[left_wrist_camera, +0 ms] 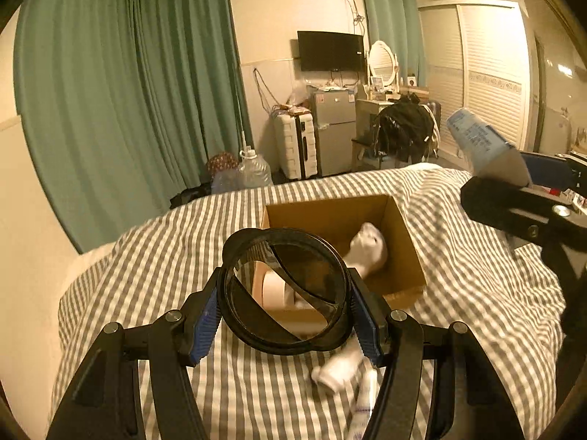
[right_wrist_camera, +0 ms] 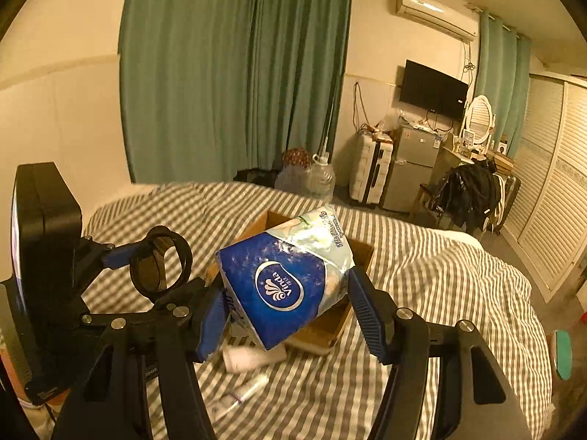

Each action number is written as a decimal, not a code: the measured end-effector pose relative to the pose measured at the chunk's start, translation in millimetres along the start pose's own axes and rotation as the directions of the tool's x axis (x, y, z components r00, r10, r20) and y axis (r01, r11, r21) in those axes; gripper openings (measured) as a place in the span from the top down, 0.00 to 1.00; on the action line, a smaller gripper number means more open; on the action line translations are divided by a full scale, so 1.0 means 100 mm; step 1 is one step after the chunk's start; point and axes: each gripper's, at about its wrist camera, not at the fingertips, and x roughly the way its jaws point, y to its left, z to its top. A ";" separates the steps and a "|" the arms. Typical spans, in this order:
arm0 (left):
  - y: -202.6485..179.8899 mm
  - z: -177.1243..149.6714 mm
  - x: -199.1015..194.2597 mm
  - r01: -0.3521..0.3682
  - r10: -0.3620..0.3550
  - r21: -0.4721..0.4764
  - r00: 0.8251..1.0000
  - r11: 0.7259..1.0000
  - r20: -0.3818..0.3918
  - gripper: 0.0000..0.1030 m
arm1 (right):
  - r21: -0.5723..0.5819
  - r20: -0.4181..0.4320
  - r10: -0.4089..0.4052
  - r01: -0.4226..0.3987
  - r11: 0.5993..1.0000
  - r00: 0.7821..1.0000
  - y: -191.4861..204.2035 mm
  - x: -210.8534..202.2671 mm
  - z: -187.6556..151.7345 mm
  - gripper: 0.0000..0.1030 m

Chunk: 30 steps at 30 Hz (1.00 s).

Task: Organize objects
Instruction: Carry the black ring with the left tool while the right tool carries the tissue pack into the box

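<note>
My left gripper (left_wrist_camera: 286,293) is shut on a black round folding mirror (left_wrist_camera: 312,282), held up over the near edge of an open cardboard box (left_wrist_camera: 403,256) on the striped bed. A white cloth bundle (left_wrist_camera: 368,249) and a pale roll (left_wrist_camera: 273,289) lie in the box. My right gripper (right_wrist_camera: 286,304) is shut on a blue and white tissue pack (right_wrist_camera: 279,286), tilted in the air above the box (right_wrist_camera: 330,330). The left wrist view shows that pack (left_wrist_camera: 480,143) at the right; the right wrist view shows the mirror (right_wrist_camera: 185,256) at the left.
A white rolled item (left_wrist_camera: 337,366) and a thin white tube (left_wrist_camera: 367,392) lie on the grey-striped duvet (left_wrist_camera: 146,275) in front of the box. Beyond the bed stand a water jug (left_wrist_camera: 255,170), a suitcase (left_wrist_camera: 295,146), a small fridge (left_wrist_camera: 335,128) and a chair with dark clothes (left_wrist_camera: 403,128).
</note>
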 end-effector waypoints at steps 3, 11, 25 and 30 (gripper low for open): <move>-0.02 0.14 0.19 -0.012 0.012 0.017 1.000 1.000 0.004 0.37 | 0.011 0.015 -0.001 0.001 1.000 1.000 -0.11 0.08 0.14 0.40; -0.08 0.40 0.82 0.036 -0.035 0.009 0.999 0.999 -0.027 0.37 | 0.067 0.009 0.027 -0.028 0.997 1.000 -0.43 0.61 0.36 0.40; -0.24 0.33 1.87 0.088 -0.081 0.079 0.992 0.993 -0.095 0.37 | 0.154 -0.094 0.072 -0.057 0.986 0.993 -0.82 1.87 0.26 0.40; -0.21 0.21 2.14 0.120 -0.109 0.062 0.981 0.991 -0.159 0.38 | 0.160 -0.152 0.085 -0.061 0.985 0.985 -0.86 2.23 0.13 0.40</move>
